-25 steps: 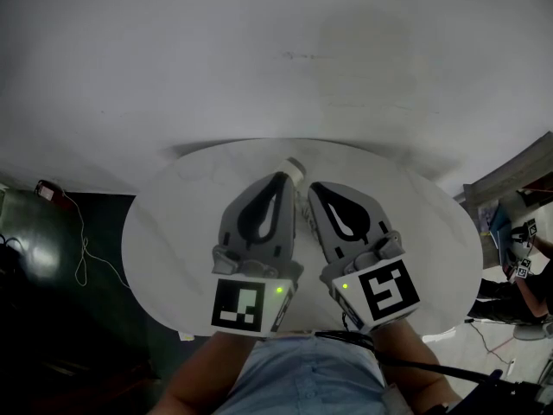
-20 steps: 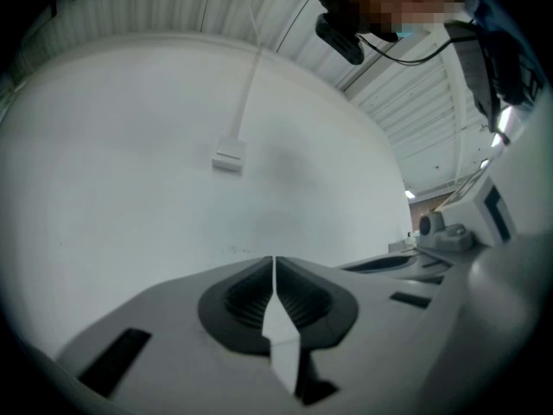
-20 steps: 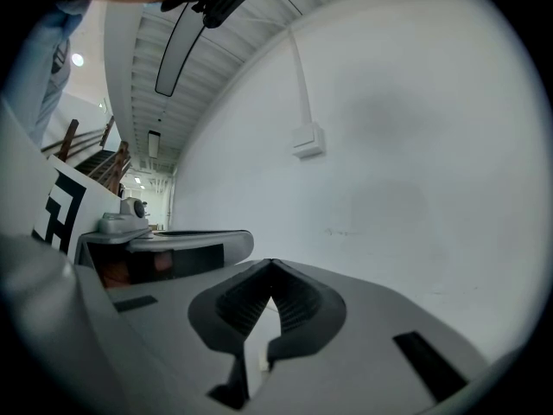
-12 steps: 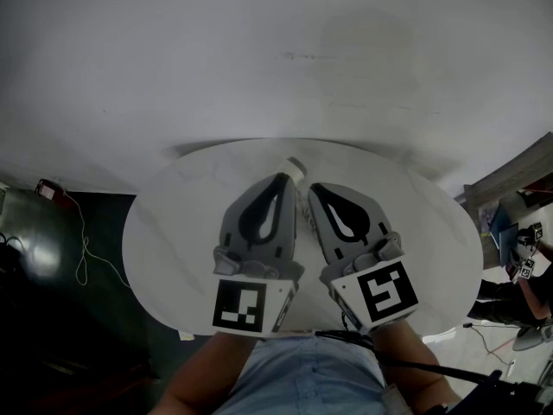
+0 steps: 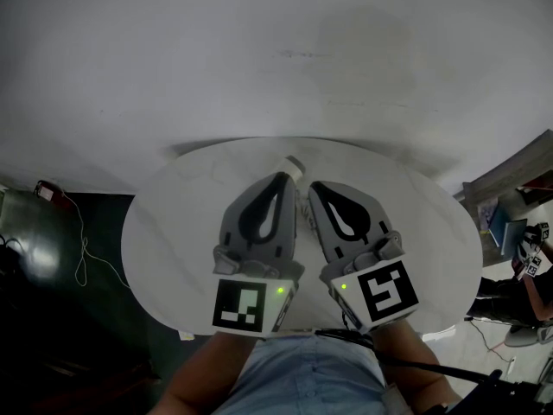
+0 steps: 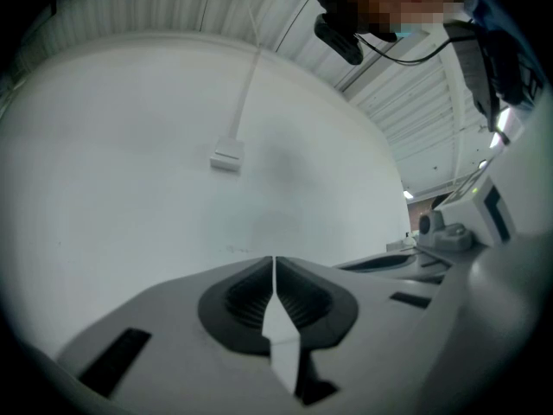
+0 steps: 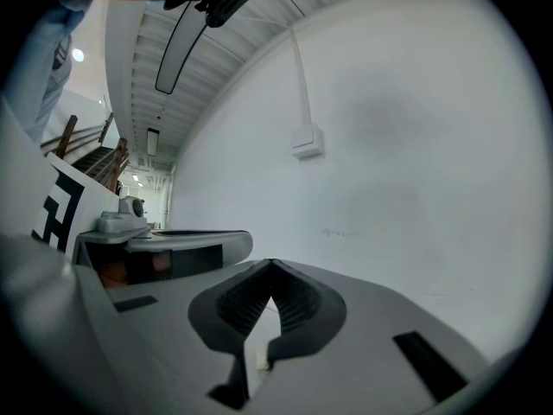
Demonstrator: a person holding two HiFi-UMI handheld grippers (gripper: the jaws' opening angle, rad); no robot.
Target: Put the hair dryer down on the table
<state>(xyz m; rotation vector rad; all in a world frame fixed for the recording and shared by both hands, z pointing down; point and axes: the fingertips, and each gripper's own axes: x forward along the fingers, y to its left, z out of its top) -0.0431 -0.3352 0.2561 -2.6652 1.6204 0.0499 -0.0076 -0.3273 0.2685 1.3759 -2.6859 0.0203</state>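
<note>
1. The round table [image 5: 173, 232] carried one small pale thing [image 5: 295, 169], perhaps the hair dryer's end; we could not tell.
2. Left gripper [image 6: 273, 264] and right gripper [image 7: 271, 268] hovered level, jaws closed on nothing. We judged the dryer either already released or awaiting pickup.

Left tool [image 5: 282, 178] and right tool [image 5: 316, 188] held side by side close to the torso, both pointing away from the body, roughly level, tips angled slightly toward each other. Left jaws together, nothing between. Right jaws together, nothing between. Left forearm [image 5: 192, 383] and right forearm [image 5: 416, 363] enter from the lower edge.
</note>
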